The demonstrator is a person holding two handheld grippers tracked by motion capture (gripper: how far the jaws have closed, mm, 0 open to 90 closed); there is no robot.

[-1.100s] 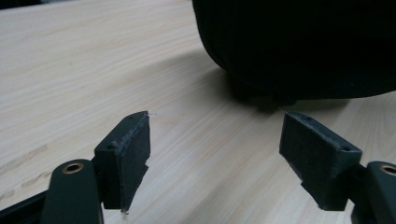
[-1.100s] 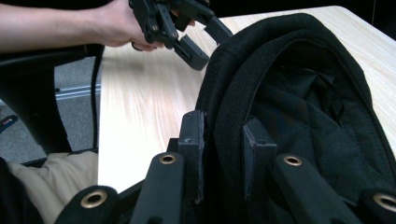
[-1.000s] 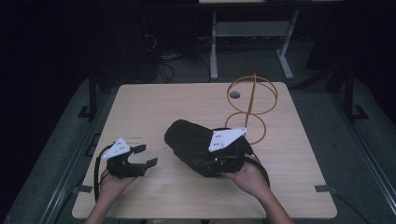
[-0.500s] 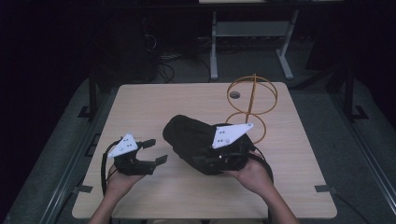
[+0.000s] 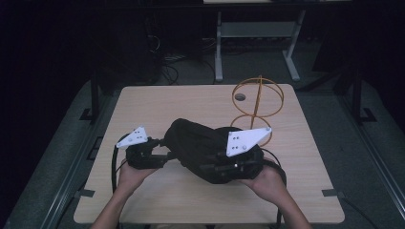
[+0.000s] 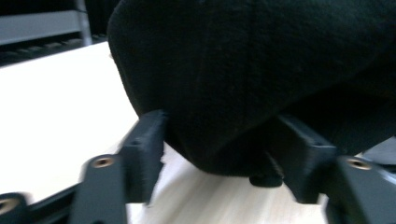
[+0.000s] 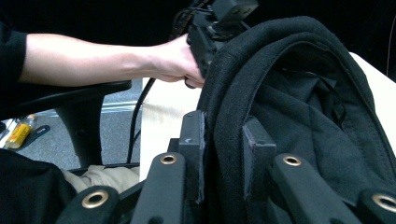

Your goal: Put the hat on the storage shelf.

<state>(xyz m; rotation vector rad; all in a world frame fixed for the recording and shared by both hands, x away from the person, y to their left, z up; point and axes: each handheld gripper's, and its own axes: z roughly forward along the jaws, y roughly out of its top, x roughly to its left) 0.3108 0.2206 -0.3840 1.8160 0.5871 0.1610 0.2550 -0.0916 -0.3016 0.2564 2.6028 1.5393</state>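
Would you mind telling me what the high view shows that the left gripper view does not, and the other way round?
The high view alone takes in the orange wire stand, the right gripper at the black hat, and both forearms. The left gripper view alone shows, up close, the hat's rounded edge lying between two open jaws, with space on either side. Both share the hat, the left gripper and the light wooden table.

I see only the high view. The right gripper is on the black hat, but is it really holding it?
Observer: Yes. In the right gripper view, the right gripper is shut on the black hat, pinching its thick edge.
Operator: And the left one?
Observer: In its own view, the left gripper is open, with the hat's rounded end between its jaws.
Operator: Is that end resting on the table?
Observer: I cannot tell from here.
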